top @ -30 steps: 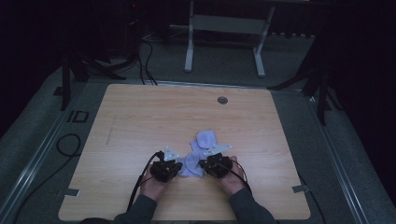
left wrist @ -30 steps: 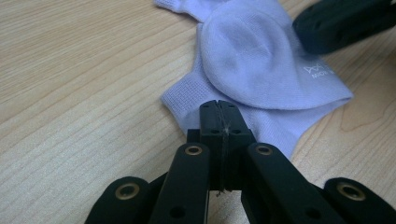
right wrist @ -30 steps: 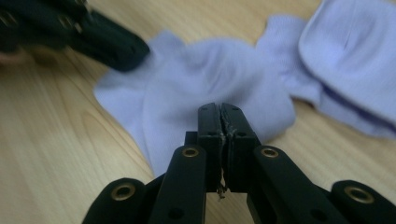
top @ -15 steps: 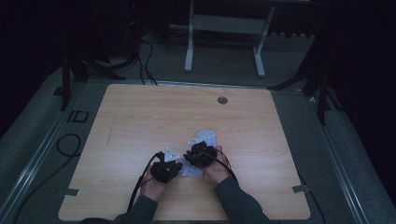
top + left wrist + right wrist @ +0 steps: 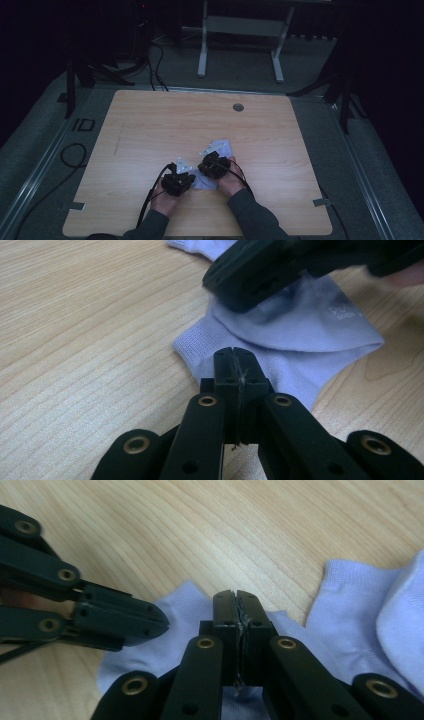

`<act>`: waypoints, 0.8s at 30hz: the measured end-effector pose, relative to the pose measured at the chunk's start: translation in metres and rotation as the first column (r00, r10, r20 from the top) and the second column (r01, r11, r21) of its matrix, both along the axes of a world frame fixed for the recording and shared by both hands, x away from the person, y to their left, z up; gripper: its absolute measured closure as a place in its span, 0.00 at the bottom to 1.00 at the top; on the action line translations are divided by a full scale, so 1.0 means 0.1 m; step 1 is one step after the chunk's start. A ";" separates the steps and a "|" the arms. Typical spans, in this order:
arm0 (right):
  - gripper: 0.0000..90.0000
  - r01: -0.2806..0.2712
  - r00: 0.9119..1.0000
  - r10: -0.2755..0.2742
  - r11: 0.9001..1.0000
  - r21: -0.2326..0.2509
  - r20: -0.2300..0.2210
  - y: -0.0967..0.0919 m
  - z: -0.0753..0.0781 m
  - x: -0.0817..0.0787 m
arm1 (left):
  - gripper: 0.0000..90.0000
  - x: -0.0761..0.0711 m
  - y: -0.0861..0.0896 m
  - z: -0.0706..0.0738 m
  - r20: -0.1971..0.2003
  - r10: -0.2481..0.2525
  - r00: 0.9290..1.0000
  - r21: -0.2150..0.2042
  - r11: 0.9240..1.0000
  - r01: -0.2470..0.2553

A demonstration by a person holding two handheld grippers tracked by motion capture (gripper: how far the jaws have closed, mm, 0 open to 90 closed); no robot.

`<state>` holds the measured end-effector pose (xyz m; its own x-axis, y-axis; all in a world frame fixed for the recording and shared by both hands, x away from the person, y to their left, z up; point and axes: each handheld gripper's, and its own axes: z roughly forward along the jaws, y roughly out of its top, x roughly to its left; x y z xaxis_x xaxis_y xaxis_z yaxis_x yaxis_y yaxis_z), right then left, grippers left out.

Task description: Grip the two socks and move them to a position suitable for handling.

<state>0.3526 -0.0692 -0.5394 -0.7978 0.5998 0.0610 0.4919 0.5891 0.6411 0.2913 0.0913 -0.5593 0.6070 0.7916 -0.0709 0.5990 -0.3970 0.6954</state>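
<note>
— Which step is judged to be in hand?

— A fold of the lilac sock (image 5: 300, 330) seems to be under way. The sock is seen lying flat on the wooden table (image 5: 150, 125), near its front edge, with one flap laid over the rest. It is flanked closely by both hands.

— How is the left gripper (image 5: 234, 354) found?

— Its jaws are pressed fully together, with the tips set over the ribbed edge of the sock. Whether a thin layer of cloth is pinched cannot be told; nothing thick is held.

— And the right gripper (image 5: 235, 596)?

— Its jaws have just been closing and are now seen shut, pad against pad. They are poised over the sock's edge, just beside the other gripper. No cloth can be made out between them. In the left gripper view its black body is seen resting on or just above the folded flap.

— What is called for next?

— If the flap is to be carried further, an edge must be taken up first. One claw would have to be opened, lowered onto the cloth and closed on a single layer, while the sock is pinned by the other. Care is needed so that both layers are not caught and the fold is not dragged askew.
</note>
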 end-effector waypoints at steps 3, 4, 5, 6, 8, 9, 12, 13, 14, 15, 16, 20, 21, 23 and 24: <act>0.98 -0.010 1.000 0.010 1.000 0.027 0.010 -0.05 0.09 -0.03 | 1.00 0.00 0.00 0.00 -0.001 0.004 1.000 -0.005 1.000 -0.004; 0.98 -0.017 1.000 0.016 0.999 0.033 0.017 -0.08 0.12 -0.04 | 1.00 0.00 0.00 0.00 -0.001 0.005 1.000 -0.004 1.000 -0.005; 0.98 -0.017 1.000 0.016 0.999 0.041 0.017 -0.10 0.15 -0.06 | 1.00 0.00 0.00 0.00 -0.001 0.007 1.000 -0.006 1.000 -0.007; 0.98 -0.022 1.000 0.021 0.998 0.052 0.018 -0.13 0.17 -0.07 | 1.00 0.00 0.00 0.00 -0.002 0.008 1.000 -0.007 1.000 -0.008; 0.98 -0.025 0.999 0.024 0.998 0.062 0.026 -0.19 0.23 -0.10 | 1.00 0.00 0.00 0.00 -0.002 0.009 1.000 -0.007 1.000 -0.009; 0.98 -0.026 0.999 0.024 0.998 0.064 0.025 -0.23 0.25 -0.11 | 1.00 0.00 0.00 0.00 -0.003 0.009 1.000 -0.006 1.000 -0.009; 0.98 -0.022 0.999 0.019 0.997 0.076 0.034 -0.35 0.30 -0.16 | 1.00 0.00 0.00 0.00 -0.004 0.010 1.000 -0.006 1.000 -0.010; 0.98 -0.019 0.999 0.017 0.996 0.083 0.033 -0.40 0.31 -0.17 | 1.00 0.00 0.00 0.00 -0.006 0.011 1.000 -0.009 1.000 -0.011; 0.98 -0.014 0.999 0.011 0.996 0.091 0.033 -0.45 0.31 -0.19 | 1.00 0.00 0.00 0.00 -0.006 0.009 1.000 -0.009 1.000 -0.009; 0.98 -0.008 0.999 0.005 0.996 0.093 0.034 -0.50 0.31 -0.20 | 1.00 0.00 0.00 0.00 -0.006 0.009 1.000 -0.009 1.000 -0.009; 0.98 -0.002 0.999 -0.001 0.995 0.098 0.035 -0.55 0.31 -0.21 | 1.00 0.00 0.00 0.00 -0.006 0.009 1.000 -0.008 1.000 -0.009; 0.98 0.031 0.999 -0.035 0.992 0.119 0.029 -0.74 0.30 -0.25 | 1.00 0.00 0.00 0.00 -0.007 0.013 1.000 -0.010 1.000 -0.013; 0.98 0.036 0.999 -0.040 0.992 0.122 0.030 -0.79 0.29 -0.27 | 1.00 0.00 0.00 0.00 -0.007 0.013 1.000 -0.009 1.000 -0.013; 0.99 0.043 0.998 -0.047 0.992 0.123 0.030 -0.87 0.27 -0.31 | 1.00 0.00 0.00 0.00 -0.007 0.014 1.000 -0.008 1.000 -0.014; 0.99 0.049 0.998 -0.053 0.991 0.121 0.029 -0.91 0.26 -0.33 | 1.00 0.00 0.00 0.00 -0.007 0.015 1.000 -0.009 1.000 -0.015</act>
<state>0.3195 -0.1606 -0.5138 -0.7692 0.6294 0.1100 0.4972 0.4815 0.7218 0.2910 0.0908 -0.5593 0.5946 0.7997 -0.0825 0.6098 -0.3818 0.6945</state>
